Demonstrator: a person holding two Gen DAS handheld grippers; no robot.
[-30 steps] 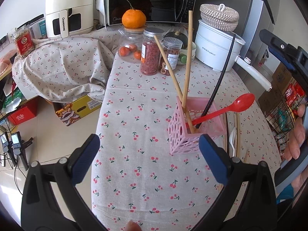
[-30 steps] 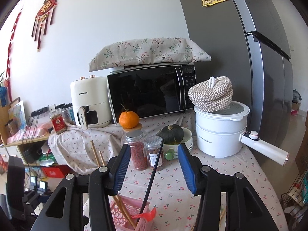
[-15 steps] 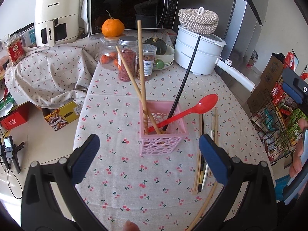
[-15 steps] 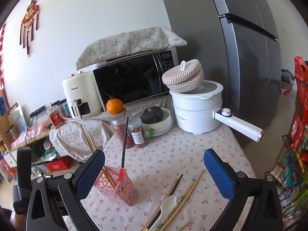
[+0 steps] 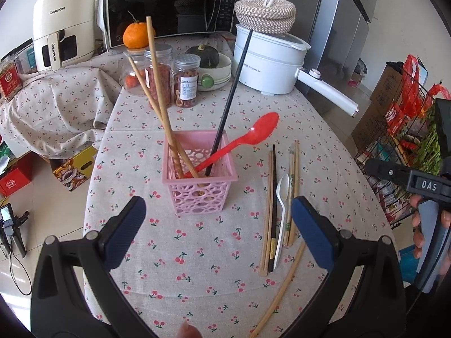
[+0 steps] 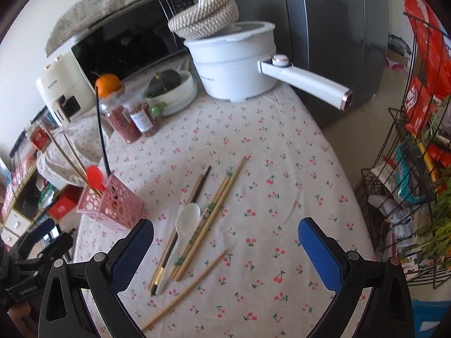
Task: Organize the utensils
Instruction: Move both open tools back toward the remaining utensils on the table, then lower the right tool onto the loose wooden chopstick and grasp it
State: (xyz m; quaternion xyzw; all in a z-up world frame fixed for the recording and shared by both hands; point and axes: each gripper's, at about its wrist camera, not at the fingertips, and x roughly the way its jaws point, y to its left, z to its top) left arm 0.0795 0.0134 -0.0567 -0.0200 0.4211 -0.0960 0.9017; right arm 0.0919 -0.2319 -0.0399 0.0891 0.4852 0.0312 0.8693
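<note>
A pink perforated basket (image 5: 198, 180) stands on the cherry-print tablecloth (image 5: 197, 248) and holds two wooden chopsticks (image 5: 157, 90), a black chopstick (image 5: 234, 93) and a red spoon (image 5: 253, 135). To its right lie a white spoon (image 5: 282, 205), several wooden chopsticks (image 5: 293, 186) and a dark chopstick (image 5: 272, 202); one wooden chopstick (image 5: 282, 290) lies apart, nearer me. My left gripper (image 5: 218, 233) is open and empty, just in front of the basket. My right gripper (image 6: 225, 250) is open and empty above the loose utensils (image 6: 203, 219); the basket (image 6: 110, 205) is to its left.
At the back stand jars (image 5: 157, 70), a bowl with a squash (image 5: 208, 64), a white electric pot (image 5: 267, 62) with a long handle, a microwave (image 5: 169, 2) and an air fryer (image 5: 62, 25). A wire rack (image 6: 417, 169) stands right of the table.
The right gripper let go of the black chopstick into the basket, opened wide, and tilted down over the loose utensils. The left gripper swung right and back from the basket.
</note>
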